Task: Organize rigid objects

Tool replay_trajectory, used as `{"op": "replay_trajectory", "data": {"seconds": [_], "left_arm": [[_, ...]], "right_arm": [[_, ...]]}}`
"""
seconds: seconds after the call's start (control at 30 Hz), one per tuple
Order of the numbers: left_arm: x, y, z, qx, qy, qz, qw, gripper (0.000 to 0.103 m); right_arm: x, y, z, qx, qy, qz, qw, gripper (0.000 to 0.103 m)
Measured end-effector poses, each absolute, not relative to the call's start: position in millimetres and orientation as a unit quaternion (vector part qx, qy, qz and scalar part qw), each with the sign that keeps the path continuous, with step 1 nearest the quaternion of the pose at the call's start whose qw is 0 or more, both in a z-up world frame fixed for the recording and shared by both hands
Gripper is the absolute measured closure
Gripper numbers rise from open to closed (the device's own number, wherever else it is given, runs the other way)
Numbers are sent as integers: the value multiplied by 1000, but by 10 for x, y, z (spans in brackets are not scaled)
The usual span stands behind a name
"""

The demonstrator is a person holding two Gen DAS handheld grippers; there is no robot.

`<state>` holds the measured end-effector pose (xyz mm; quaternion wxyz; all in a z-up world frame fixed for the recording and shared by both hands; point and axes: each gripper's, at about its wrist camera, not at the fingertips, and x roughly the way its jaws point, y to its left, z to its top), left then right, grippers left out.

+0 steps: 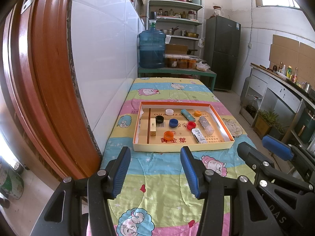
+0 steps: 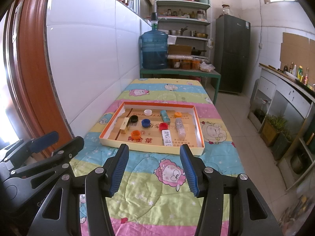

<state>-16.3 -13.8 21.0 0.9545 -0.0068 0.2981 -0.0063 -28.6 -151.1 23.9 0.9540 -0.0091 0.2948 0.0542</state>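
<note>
I held both jaws wide and empty; the tray (image 1: 183, 146) lay ahead of the left gripper (image 1: 155, 169) and right gripper (image 2: 153, 169), long axis crosswise.

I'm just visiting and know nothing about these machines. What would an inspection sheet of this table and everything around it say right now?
Surface: table under a striped cartoon quilt, against a tiled wall.
Job's things: shallow cardboard tray holding bottle caps: white, black, blue, red, two orange; also a tan box, a teal lighter, a clear tube, a white packet.
Clutter: nothing seen on the quilt outside the tray.
Grippers: left claw and right claw both open, empty, short of the tray.
Cables: one wire down the far wall.
Surroundings: water jug, shelves, fridge, counter with bottles.
</note>
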Motion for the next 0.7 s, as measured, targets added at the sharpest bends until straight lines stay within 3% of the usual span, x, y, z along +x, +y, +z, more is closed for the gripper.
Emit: {"op": "replay_trajectory", "data": {"seconds": [0.7], "left_arm": [[-140, -130, 222, -7, 299, -7, 954, 50]], "right_arm": [[-281, -1512, 244, -9, 295, 54, 954, 47]]}}
